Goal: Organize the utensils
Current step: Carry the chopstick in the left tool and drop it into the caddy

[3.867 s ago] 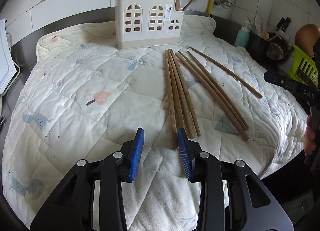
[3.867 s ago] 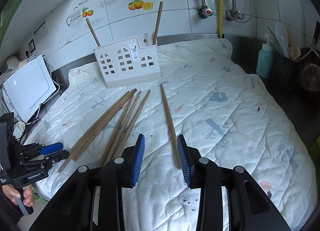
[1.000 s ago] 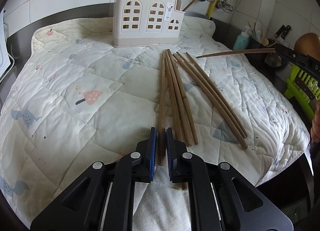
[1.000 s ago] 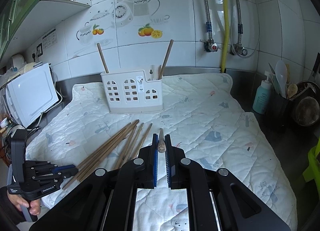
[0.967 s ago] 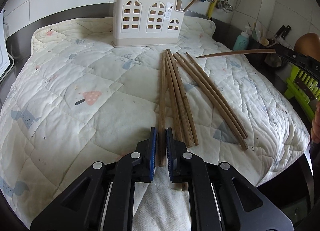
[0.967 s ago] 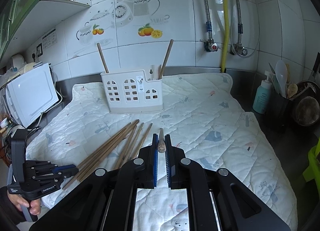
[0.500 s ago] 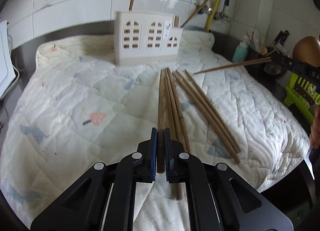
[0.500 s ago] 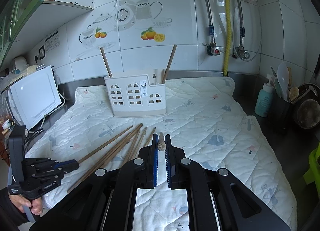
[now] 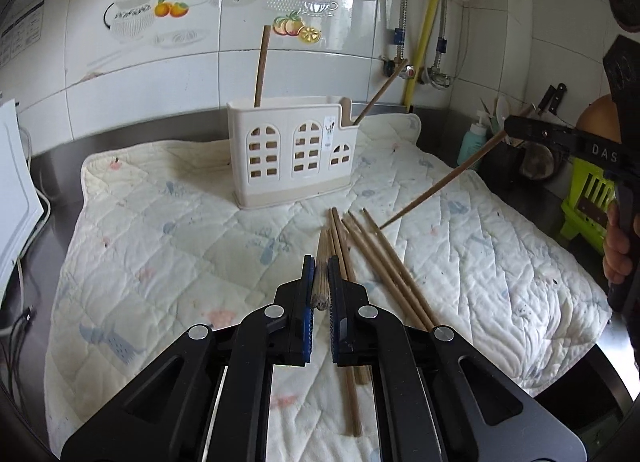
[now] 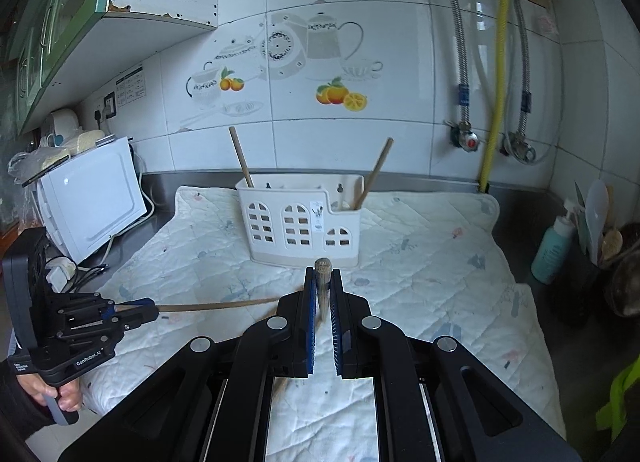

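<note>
A cream utensil holder (image 9: 291,151) with arched holes stands at the back of the quilted mat (image 9: 160,246), with two chopsticks upright in it; it also shows in the right wrist view (image 10: 300,221). My left gripper (image 9: 319,282) is shut on one brown chopstick (image 9: 322,262), lifted off the mat; it also shows in the right wrist view (image 10: 154,308). My right gripper (image 10: 323,288) is shut on another chopstick (image 10: 322,268), held in the air; this chopstick (image 9: 440,185) slopes down from the right in the left wrist view. Several chopsticks (image 9: 380,262) lie on the mat.
A white appliance (image 10: 96,193) stands at the mat's left. A teal bottle (image 10: 554,246) and a dark utensil pot (image 10: 600,258) stand at the right. A green rack (image 9: 588,197) is at the far right. Pipes (image 10: 496,61) run down the tiled wall.
Both grippers closed on a chopstick each and have risen off the mat. The views now tilt up toward the wall and the holder.
</note>
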`<state>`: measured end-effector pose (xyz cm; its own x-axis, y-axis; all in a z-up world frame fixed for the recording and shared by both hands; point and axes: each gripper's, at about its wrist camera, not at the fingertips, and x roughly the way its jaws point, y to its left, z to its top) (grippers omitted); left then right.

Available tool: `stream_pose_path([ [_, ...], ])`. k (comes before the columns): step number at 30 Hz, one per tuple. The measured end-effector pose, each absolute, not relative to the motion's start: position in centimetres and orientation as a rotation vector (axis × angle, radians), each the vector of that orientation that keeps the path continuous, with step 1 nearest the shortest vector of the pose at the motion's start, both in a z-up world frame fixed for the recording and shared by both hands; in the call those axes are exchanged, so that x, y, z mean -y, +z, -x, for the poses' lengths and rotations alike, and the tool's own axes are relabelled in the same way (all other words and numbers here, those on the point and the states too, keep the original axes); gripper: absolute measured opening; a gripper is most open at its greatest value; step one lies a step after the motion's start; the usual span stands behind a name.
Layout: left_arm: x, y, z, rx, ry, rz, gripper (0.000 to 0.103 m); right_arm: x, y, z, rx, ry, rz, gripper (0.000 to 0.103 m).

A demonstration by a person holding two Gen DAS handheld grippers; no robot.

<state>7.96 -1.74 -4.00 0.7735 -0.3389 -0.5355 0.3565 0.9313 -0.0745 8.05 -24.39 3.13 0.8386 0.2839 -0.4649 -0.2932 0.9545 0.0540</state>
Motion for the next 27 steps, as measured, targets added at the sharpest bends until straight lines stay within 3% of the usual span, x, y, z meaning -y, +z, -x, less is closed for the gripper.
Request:
stream_pose_path([
  [16, 1.5, 2.6, -14.2, -0.527, -0.365, -0.037, 0.005, 24.5, 13.6, -16.0, -0.432, 0.384, 0.037, 0.007],
  [27, 1.5, 9.1, -16.4, -0.401, -0.345, -0.02, 0.005, 23.6, 15.3, -21.4, -0.421, 0.334, 0.048, 0.007],
])
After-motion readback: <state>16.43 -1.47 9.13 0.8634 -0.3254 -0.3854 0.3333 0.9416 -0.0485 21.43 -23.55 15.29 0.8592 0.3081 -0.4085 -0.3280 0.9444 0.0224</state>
